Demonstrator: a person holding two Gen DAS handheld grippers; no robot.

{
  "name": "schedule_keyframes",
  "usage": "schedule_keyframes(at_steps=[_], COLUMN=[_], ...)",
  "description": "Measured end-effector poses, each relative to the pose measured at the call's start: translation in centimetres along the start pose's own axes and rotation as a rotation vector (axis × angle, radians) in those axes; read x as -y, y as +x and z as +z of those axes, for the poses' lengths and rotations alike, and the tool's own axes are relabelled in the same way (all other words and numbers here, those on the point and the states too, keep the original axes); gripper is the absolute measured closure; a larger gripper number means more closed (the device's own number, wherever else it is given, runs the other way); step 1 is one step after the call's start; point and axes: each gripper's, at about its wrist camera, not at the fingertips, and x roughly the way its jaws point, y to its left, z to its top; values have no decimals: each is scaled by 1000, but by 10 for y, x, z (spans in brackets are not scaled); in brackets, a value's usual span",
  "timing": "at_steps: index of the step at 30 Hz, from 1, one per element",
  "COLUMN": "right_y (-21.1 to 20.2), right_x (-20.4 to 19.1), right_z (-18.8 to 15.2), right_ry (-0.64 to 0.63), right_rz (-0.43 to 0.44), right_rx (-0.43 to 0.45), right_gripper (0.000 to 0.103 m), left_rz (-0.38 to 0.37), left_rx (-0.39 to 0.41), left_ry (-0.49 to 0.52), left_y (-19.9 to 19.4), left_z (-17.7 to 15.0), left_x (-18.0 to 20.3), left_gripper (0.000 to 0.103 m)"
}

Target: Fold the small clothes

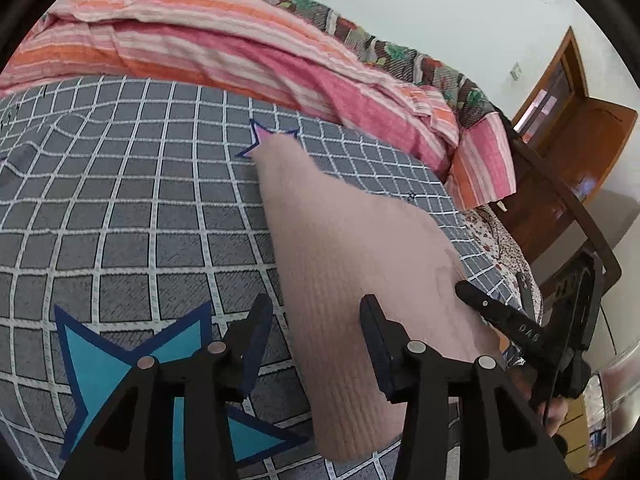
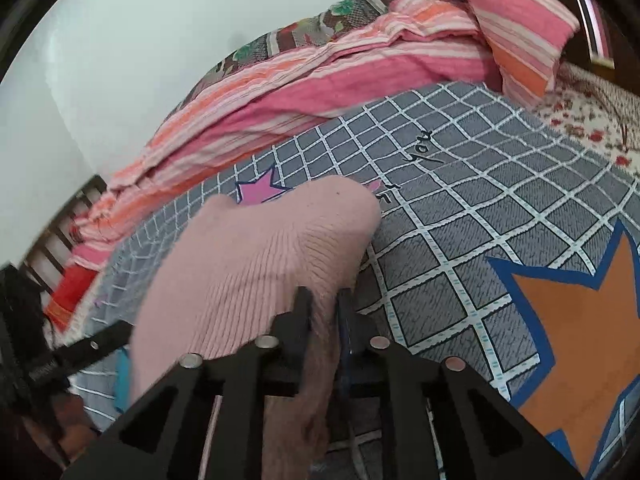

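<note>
A pale pink ribbed knit garment [image 1: 360, 248] lies on the grey checked bedsheet [image 1: 120, 200], running from a pink star print down toward me. My left gripper [image 1: 316, 336] is open low over the garment's left edge: one finger is above the sheet, the other above the knit. In the right wrist view the same garment [image 2: 256, 264] bulges up, and my right gripper [image 2: 324, 316] is shut on a fold of it near its edge. The right gripper [image 1: 492, 292] also shows at the garment's right side in the left wrist view. A left finger [image 2: 92, 345] appears at the far left.
A rumpled pink and orange striped blanket [image 1: 240, 52] lies along the far side of the bed, with a striped pillow [image 2: 520, 28] at its end. Blue [image 1: 104, 364] and orange [image 2: 580, 340] star prints mark the sheet. A wooden door [image 1: 572, 120] stands beyond the bed.
</note>
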Motion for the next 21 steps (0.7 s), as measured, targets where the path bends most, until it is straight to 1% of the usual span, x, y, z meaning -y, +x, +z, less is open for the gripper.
schedule_keyframes(at_steps=[1,2,4,5,6,8,10,13,18,20,21], right_y=[0,2,8,12,17,26,37,49,65,67,67], right_x=[0,1,-2,-3,-5,-4,2,5,-6,-10,-11], right_z=[1,2,0,-2,-3,-4,-3,1,3,6,7], right_ry=[18,32,58,64,67,74,115,153,95,80,87], right_rz=[30,56,125,137,134,123,153,188,181,198,205], right_rx=[-11,-24,-65,-86,-101,-107,-129,-159,-208,-231,-238], right_gripper=[72,59,51,48,46,38,34,32,29,48,53], left_rz=[0,-3,-20,-24,-26,-35,-37,-38,-50,-58,-65], left_rx=[3,7,12,13,12,11,17,28,38,42,44], left_ry=[-3,-9,-29,-38,-45,-50,-46,-43,-78,-99,-112], left_y=[-1,-3,-6,-7,-7,-10,-15,-22,-30,-32,-34], left_z=[0,1,2,1,1,0,-2,-4,-8,-10,-11], left_x=[-1,-3,-8,-10,-11,-13,-16,-20,-34,-40,-43], left_gripper=[60,60,60,60,60,60,60,59,59,59,59])
